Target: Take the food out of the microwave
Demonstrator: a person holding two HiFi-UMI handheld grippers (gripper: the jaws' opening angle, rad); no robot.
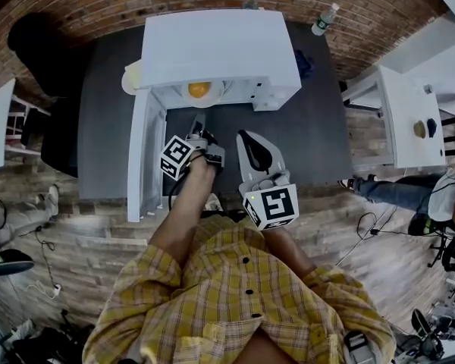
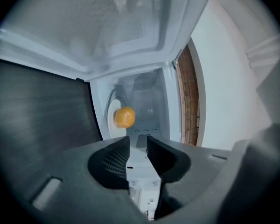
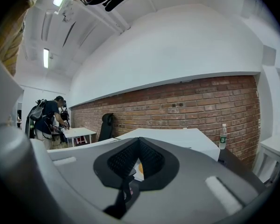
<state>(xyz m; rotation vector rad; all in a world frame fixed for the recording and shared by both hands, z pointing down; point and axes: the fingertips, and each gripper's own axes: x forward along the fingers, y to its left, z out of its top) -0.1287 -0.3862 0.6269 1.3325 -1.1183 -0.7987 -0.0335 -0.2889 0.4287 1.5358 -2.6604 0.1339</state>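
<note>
Food here means the round orange piece (image 1: 199, 89), and it sits farthest away, so I start close in. Nearest the person, at 5 o'clock from the microwave (image 1: 220, 48) opening, the right tool (image 1: 246, 136) hangs over the counter (image 1: 106, 112) with its jaws together and nothing in them. A little farther on, the left tool (image 1: 199, 127) is lined up with the opening, its jaws apart by a moderate gap and empty. The open door (image 1: 145, 154) stands at its 9 o'clock, close by. Beyond, at 12 o'clock from the left tool, the orange piece rests on a pale plate (image 2: 113, 120) inside the cavity, untouched.

The likely trouble is rolling. A round piece nudged by one jaw before the other could slip off the plate toward the back wall. The gap also looks tight for it, so a jaw tip may push instead of straddling. Swinging left could knock the door.
</note>
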